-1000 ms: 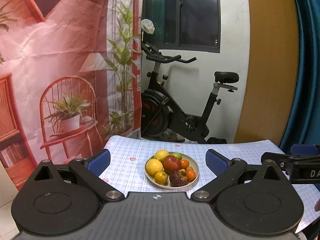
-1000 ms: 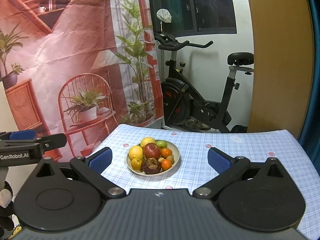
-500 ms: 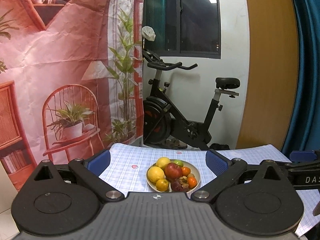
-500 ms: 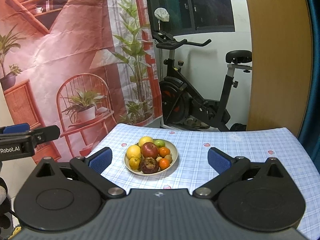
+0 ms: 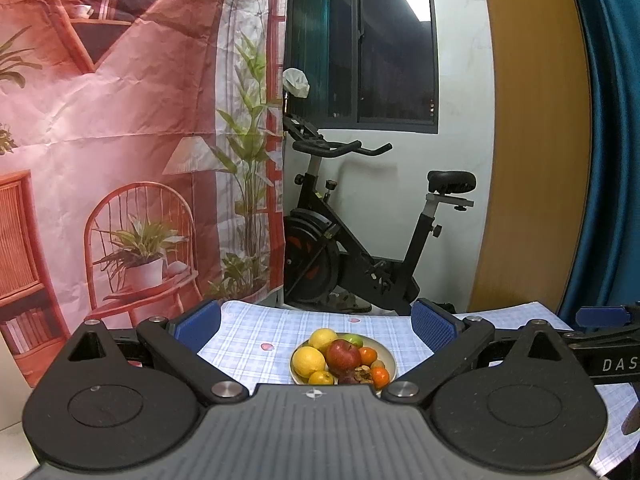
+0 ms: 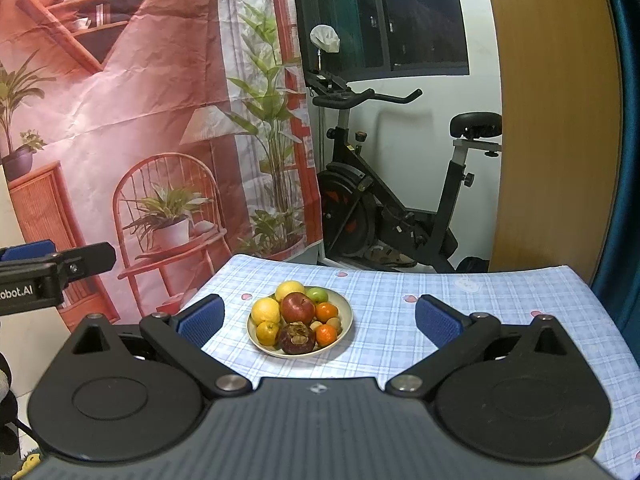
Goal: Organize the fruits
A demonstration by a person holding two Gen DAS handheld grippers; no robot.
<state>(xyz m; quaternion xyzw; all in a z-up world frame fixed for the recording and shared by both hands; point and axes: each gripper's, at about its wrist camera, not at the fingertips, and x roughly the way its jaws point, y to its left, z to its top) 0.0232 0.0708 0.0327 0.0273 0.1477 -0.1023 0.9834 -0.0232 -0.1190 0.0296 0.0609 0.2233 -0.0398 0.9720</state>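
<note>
A cream plate [image 6: 347, 322] heaped with fruit sits on the checked tablecloth [image 6: 480, 304]. On it lie a red apple [image 6: 297, 307], lemons [image 6: 265, 310], small oranges [image 6: 327, 312], a green fruit [image 6: 317, 294] and a dark mangosteen [image 6: 296, 338]. The same plate [image 5: 389, 356] and apple [image 5: 343, 356] show in the left wrist view, partly hidden by the gripper body. My left gripper [image 5: 316, 322] is open and empty, hovering short of the plate. My right gripper [image 6: 319, 315] is open too, held back from the plate with nothing between its fingers.
An exercise bike [image 6: 384, 216] stands behind the table by a white wall and a dark window. A printed pink backdrop [image 6: 132, 120] hangs at the left, a wooden panel [image 6: 556, 120] and a blue curtain [image 5: 612, 160] at the right. Each gripper shows at the other's frame edge.
The left view has tilted upward, so the plate sits lower and is partly hidden behind the gripper body. The right gripper drifted slightly; the plate appears a little further left. Both stay open.
</note>
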